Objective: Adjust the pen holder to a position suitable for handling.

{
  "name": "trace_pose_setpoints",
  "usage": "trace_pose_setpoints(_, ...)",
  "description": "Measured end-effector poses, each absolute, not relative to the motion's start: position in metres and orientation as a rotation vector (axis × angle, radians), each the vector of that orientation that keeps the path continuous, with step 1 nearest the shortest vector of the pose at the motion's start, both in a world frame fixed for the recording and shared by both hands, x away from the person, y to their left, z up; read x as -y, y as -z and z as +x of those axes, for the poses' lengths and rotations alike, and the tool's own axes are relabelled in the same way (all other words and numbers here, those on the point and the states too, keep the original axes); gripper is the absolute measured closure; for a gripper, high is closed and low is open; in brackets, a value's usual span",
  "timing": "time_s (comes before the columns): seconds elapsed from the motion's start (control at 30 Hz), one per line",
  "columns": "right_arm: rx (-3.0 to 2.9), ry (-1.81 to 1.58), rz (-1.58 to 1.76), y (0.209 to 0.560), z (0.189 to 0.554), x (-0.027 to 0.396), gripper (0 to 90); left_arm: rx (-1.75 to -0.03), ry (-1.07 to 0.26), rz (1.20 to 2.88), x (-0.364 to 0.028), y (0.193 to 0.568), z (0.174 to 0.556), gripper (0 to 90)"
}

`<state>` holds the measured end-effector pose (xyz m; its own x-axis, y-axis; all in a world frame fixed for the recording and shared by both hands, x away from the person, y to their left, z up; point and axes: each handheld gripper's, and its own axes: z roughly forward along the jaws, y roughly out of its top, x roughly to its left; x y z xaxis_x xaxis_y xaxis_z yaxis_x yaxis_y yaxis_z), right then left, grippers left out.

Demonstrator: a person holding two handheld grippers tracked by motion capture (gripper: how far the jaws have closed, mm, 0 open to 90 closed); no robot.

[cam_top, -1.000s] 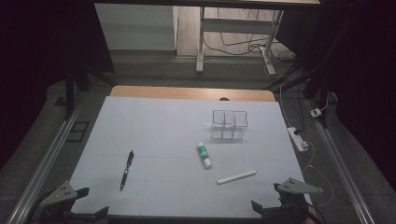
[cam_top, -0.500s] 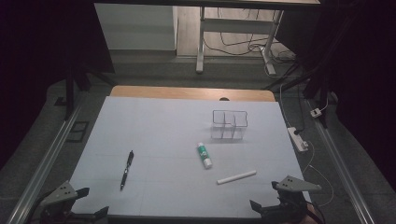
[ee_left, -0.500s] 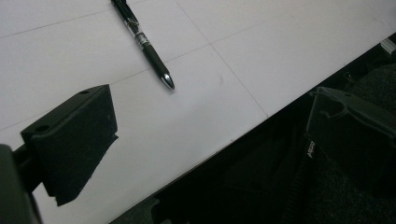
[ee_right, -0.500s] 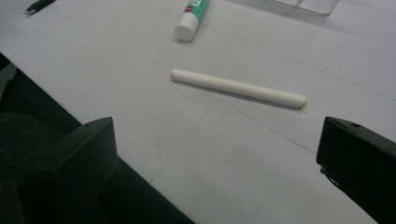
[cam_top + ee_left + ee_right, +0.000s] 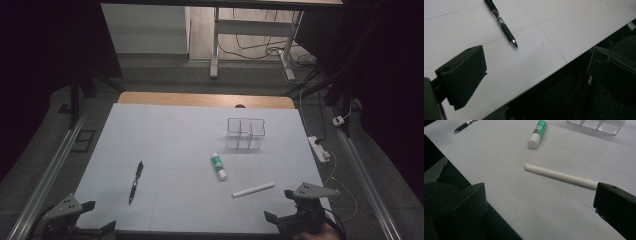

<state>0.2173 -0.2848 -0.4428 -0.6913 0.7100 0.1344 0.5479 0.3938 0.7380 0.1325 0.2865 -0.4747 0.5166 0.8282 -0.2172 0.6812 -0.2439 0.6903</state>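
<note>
Jaws wide on both grippers, left and right; one pen, one white stick, one glue stick.

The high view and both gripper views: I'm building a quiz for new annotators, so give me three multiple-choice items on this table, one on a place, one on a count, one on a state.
1. Where does the black pen lie?
A. On the table's left part
B. Inside the clear organizer
C. Between the right gripper's jaws

2. How many loose stick-shaped things lie on the table?
A. One
B. Three
C. Five

3. How stands the right gripper?
A. Shut on the white stick
B. Open, holding nothing
C. Shut on the glue stick

Key:
1 A, it lies near the left gripper.
2 B, the pen, the glue stick and the white stick.
3 B, its jaws stand wide apart, short of the white stick.
</note>
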Motion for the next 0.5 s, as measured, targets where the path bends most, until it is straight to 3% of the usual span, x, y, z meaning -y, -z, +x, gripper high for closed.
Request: trace_pose_setpoints(0.5,-2.501,-1.151,1.025,0.442,0.231,0.278,0.0,-1.234,-0.246,1.991,-0.287,0.475,0.132,2.1)
